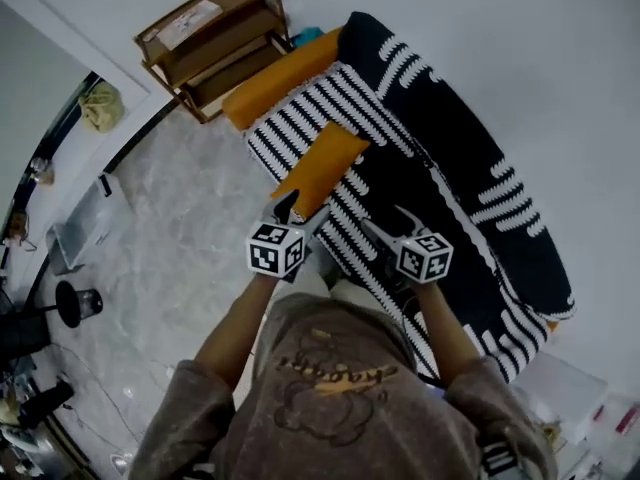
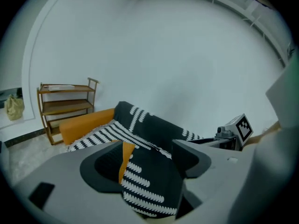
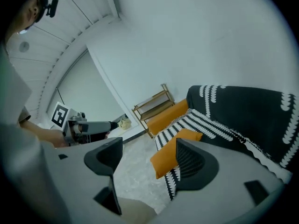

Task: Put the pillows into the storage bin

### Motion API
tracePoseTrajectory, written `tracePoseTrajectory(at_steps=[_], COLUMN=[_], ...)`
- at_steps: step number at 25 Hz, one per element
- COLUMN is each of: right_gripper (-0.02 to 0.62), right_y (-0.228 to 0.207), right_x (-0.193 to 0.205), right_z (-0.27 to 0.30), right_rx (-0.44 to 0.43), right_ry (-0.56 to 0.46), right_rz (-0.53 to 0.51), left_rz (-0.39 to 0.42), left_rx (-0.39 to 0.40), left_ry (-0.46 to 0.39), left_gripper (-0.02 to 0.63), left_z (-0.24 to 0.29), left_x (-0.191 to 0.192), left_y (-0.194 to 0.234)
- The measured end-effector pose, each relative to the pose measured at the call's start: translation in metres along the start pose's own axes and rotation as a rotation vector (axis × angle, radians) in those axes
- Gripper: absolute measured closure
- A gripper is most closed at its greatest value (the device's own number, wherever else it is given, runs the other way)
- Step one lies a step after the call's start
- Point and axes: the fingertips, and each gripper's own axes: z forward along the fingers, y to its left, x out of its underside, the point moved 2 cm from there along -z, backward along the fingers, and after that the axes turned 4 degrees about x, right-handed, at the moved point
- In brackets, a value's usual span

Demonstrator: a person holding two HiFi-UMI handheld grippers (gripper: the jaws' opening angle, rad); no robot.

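An orange pillow [image 1: 320, 166] lies tilted on the seat of a sofa [image 1: 470, 158] draped in a black-and-white blanket. Both grippers hover at the sofa's front edge, just short of the pillow. My left gripper [image 1: 298, 213] is close to the pillow's near end, and its jaws stand apart with nothing in them [image 2: 149, 162]; past its jaws I see the pillow's edge [image 2: 125, 157]. My right gripper [image 1: 388, 223] is beside it to the right, also open and empty [image 3: 149, 160], with the pillow [image 3: 170, 154] beyond its jaws. I see no storage bin that I can be sure of.
The sofa's orange armrest [image 1: 280, 73] lies at its far end, next to a wooden shelf [image 1: 215, 33]. Marble floor [image 1: 180, 228] spreads to the left, with dark items [image 1: 75, 303] along its edge. Pale boxes [image 1: 575, 393] stand at the lower right.
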Motion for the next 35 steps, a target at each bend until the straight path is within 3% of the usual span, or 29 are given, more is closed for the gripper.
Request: tracePoseTrajectory(at_steps=[6, 15, 21, 28, 35], right_gripper=[0.239, 0.201, 0.174, 0.167, 0.178], right_y=[0.004, -0.052, -0.106, -0.152, -0.172], right_x=[-0.015, 0.002, 0.063, 0.121, 0.153], right_z=[0.076, 0.2, 0.275, 0.342, 0.369], right_rx=[-0.04, 0.047, 0.114, 0.138, 0.146], right_ry=[0.097, 0.166, 0.245, 0.272, 0.289], right_rz=[-0.007, 0.119, 0.222, 0.277, 0.271], left_rz=[-0.051, -0.038, -0.056, -0.067, -0.093], left_rx=[-0.059, 0.051, 0.143, 0.191, 0.306], left_ry=[0.024, 0.204, 0.356, 0.438, 0.461], left_gripper=[0.298, 0.264, 0.264, 0.264, 0.253], left_z=[0.014, 0.1, 0.175, 0.254, 0.288], left_x=[-0.011, 0.011, 0.078, 0.147, 0.179], left_y=[0.075, 0.176, 0.236, 0.303, 0.311])
